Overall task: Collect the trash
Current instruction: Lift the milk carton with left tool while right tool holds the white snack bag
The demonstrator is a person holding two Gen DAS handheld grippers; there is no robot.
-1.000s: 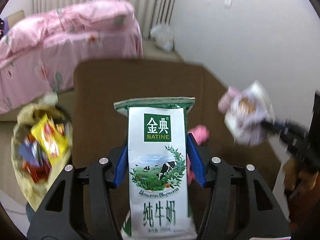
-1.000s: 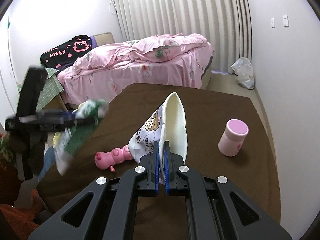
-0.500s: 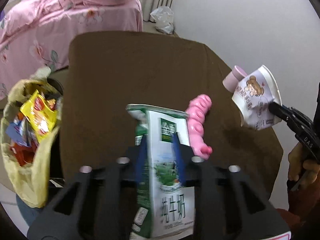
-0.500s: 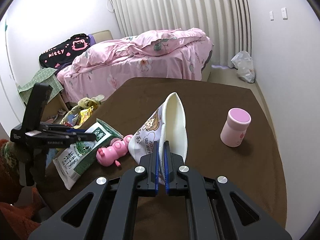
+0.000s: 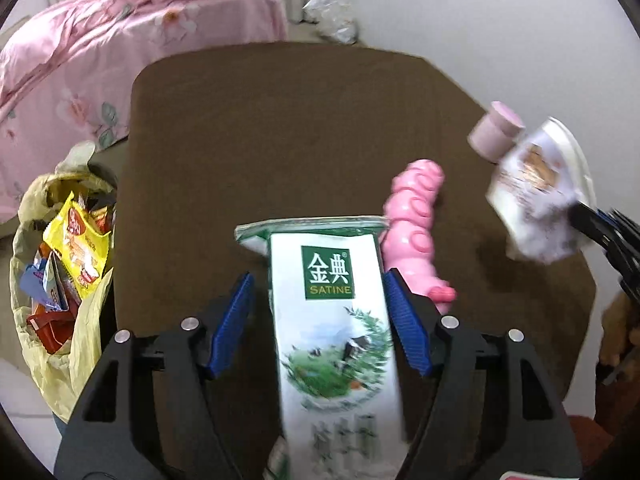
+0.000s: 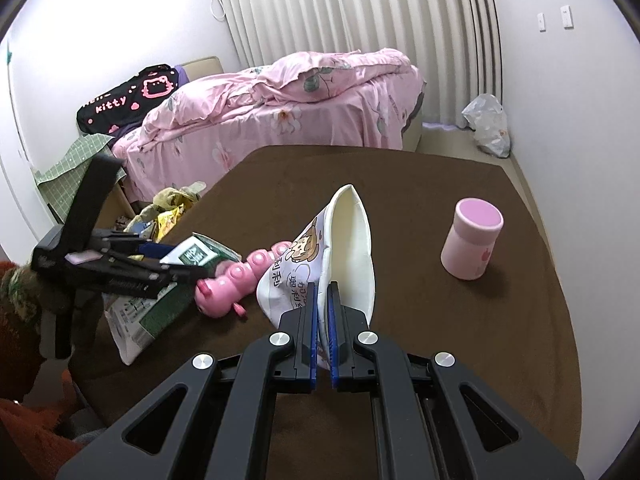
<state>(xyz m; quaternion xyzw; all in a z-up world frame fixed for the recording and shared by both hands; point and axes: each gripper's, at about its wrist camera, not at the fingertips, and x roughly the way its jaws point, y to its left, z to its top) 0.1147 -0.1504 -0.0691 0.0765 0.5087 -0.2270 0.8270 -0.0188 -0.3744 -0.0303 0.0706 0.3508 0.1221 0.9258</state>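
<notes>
We have the left gripper (image 5: pixel 318 312) opening around the green-and-white milk carton (image 5: pixel 334 320), lying on the brown table (image 5: pixel 280 128); it could slide off the near edge. Our right gripper (image 6: pixel 322 312) pinches the crumpled white snack wrapper (image 6: pixel 340 248). Only the left view shows the yellow trash bag (image 5: pixel 52 280) at nine o'clock.

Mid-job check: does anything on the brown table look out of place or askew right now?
Yes. The milk carton lies flat at the table's near edge, partly overhanging it, between the left gripper's opening jaws, no longer clamped. The pink toy lies on its side touching it. The pink cup stands upright.
</notes>
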